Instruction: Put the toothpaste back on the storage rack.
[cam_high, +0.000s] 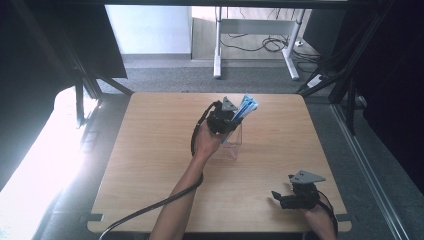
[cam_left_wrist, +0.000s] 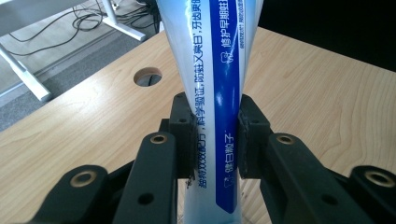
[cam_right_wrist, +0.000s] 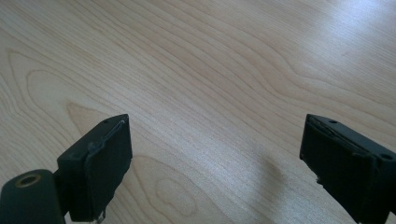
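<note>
A: What is nearest to the person?
B: The right gripper (cam_high: 292, 196), low over the table (cam_high: 150, 150), its jaws wide apart and empty.
A: And farther?
B: The left gripper (cam_left_wrist: 215, 135) pinches a blue-white tube (cam_left_wrist: 217, 93), held over the clear container (cam_high: 234, 142) at the table's middle.

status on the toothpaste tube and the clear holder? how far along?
Done: the left tool has the toothpaste tube clamped between its pads. In hand: the tube is held at the clear holder, mid-table; whether it goes in or comes out cannot be told. Left: release. The right tool waits open near the table's front edge.
</note>
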